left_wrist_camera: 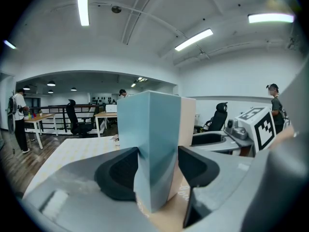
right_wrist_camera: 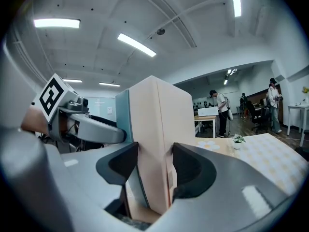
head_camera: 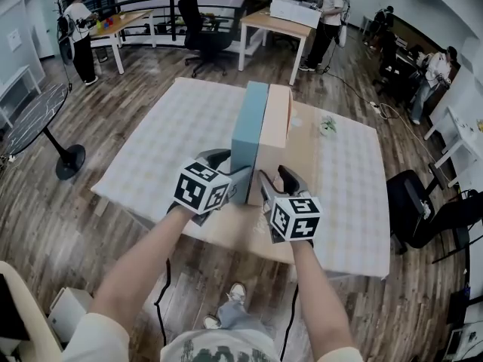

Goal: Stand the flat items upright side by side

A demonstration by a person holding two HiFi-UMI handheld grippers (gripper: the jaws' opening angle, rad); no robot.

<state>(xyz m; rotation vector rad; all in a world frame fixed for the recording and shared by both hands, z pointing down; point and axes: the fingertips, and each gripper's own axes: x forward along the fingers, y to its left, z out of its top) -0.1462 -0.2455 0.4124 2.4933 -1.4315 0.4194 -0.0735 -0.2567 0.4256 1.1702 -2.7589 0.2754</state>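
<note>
Left tongs (head_camera: 234, 170) pinch the blue box (head_camera: 249, 127), right tongs (head_camera: 276, 178) the pink box (head_camera: 277, 115); tongs hide both bases, print unreadable.

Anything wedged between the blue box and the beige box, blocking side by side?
Nothing visible. The blue box and the beige box stand upright with no gap showing. The left gripper grips the blue one, the right gripper the beige.

The counter (head_camera: 303, 153) is lying bare and tan down its middle, with checked cloth (head_camera: 177, 138) covering it on both sides. A blue box (head_camera: 248, 130) and a peach box (head_camera: 275, 123) are standing upright on the tan part, side by side and touching. A small plant (head_camera: 327, 125) is sitting to their right, apart from them.
</note>
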